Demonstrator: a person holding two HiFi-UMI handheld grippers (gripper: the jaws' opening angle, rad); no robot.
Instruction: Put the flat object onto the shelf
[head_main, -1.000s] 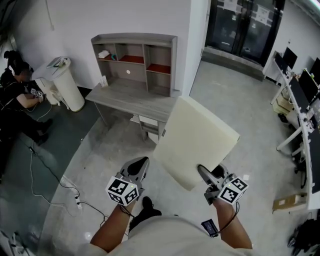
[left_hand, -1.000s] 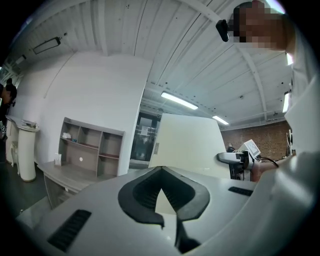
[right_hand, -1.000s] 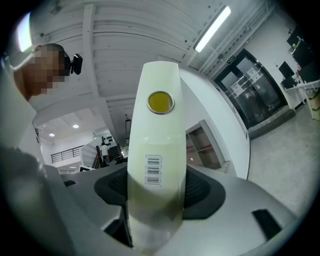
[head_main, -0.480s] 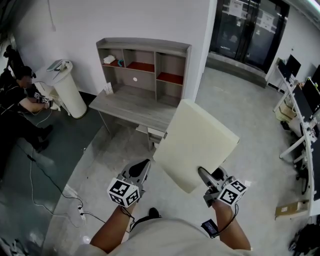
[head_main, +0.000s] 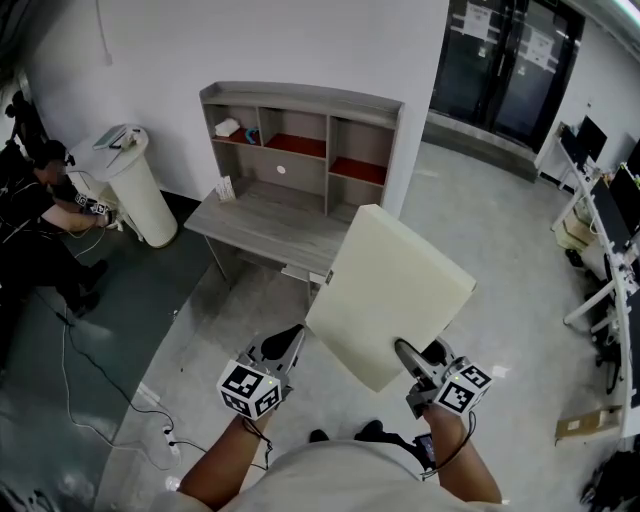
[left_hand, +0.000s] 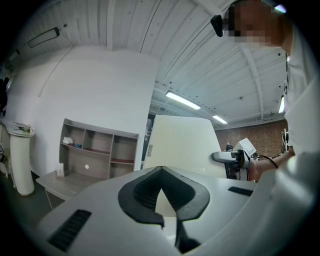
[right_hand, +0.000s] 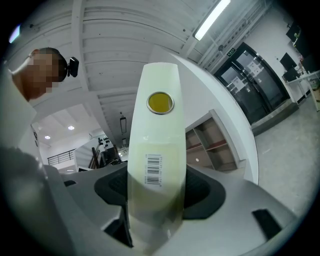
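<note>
Right now your right claw clamps the near edge of the flat panel, which rises up and away toward the shelf ahead-left on the table, while your left claw stays closed and empty.

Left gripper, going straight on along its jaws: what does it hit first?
Most likely the cream panel, held by the right gripper: it sits dead ahead of the left gripper, whose tips are closed. How near is unclear; the shelf unit lies off to the left.
</note>
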